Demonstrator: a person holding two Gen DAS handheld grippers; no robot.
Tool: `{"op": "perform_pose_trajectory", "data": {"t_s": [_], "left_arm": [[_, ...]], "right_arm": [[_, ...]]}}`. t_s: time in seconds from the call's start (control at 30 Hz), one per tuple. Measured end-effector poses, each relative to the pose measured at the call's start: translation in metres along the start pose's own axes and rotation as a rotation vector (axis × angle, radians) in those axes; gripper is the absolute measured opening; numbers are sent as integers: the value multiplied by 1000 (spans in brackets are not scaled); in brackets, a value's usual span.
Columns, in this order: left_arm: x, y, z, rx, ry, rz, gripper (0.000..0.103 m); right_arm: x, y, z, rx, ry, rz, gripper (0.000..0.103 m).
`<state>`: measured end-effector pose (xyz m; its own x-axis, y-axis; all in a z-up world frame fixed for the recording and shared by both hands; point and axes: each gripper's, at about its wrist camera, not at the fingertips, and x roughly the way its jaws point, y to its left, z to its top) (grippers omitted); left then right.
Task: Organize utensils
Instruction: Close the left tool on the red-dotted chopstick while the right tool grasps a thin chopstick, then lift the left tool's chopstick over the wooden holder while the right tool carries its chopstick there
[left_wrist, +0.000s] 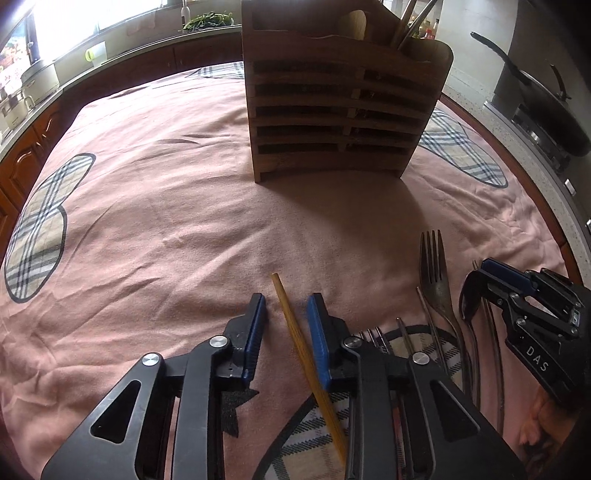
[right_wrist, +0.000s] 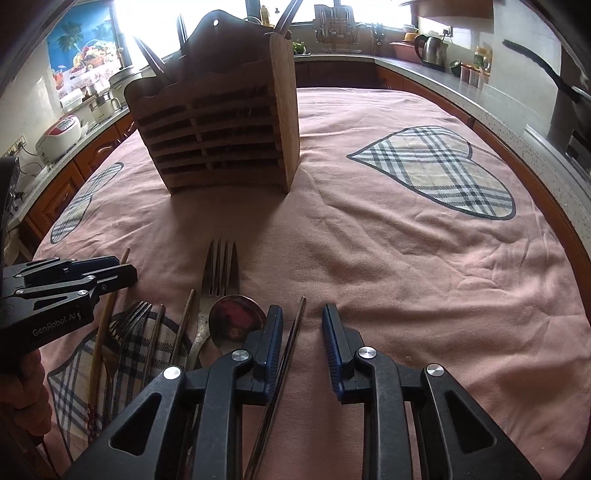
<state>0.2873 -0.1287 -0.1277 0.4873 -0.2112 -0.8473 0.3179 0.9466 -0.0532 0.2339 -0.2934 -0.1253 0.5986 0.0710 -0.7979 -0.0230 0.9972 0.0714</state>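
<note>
A slatted wooden utensil holder (left_wrist: 340, 107) stands on the pink cloth, with several utensils in its top; it also shows in the right wrist view (right_wrist: 221, 136). My left gripper (left_wrist: 286, 306) is open, its jaws on either side of a light wooden chopstick (left_wrist: 295, 332) lying on the cloth. My right gripper (right_wrist: 302, 315) is open around a dark metal chopstick (right_wrist: 291, 343). Between them lie a large fork (right_wrist: 219, 266), a spoon (right_wrist: 236, 321), a smaller fork (right_wrist: 129, 314) and more chopsticks (right_wrist: 184, 321). The right gripper shows in the left wrist view (left_wrist: 480, 291).
The pink cloth (right_wrist: 406, 258) with plaid heart patches covers the table. Kitchen counters surround it, with a wok (left_wrist: 546, 107) on a stove at the right, a kettle (right_wrist: 430, 48) at the back and a rice cooker (right_wrist: 61, 136) at the left.
</note>
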Motion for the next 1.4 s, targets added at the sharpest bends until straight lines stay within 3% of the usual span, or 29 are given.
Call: {"op": "perform_pose_trajectory", "data": {"t_s": [0.03, 0.17, 0.23, 0.37, 0.73, 1.4], "left_arm": [[0, 0, 0, 2, -1, 2, 12], [-1, 2, -1, -4, -4, -1, 10], [-2, 3, -2, -11, -6, -9, 5], [-11, 12, -9, -44, -10, -43, 5], [-52, 29, -17, -123, -63, -118, 5], [-127, 34, -30, -137, -197, -159, 5]], "right_arm": [[1, 2, 0, -17, -1, -12, 20], [0, 3, 0, -30, -11, -14, 8], [0, 0, -1, -9, -15, -1, 7], [-5, -8, -2, 53, -17, 52, 4], [-34, -13, -1, 112, -68, 146, 4], [-93, -2, 8, 81, -202, 181, 4]]}}
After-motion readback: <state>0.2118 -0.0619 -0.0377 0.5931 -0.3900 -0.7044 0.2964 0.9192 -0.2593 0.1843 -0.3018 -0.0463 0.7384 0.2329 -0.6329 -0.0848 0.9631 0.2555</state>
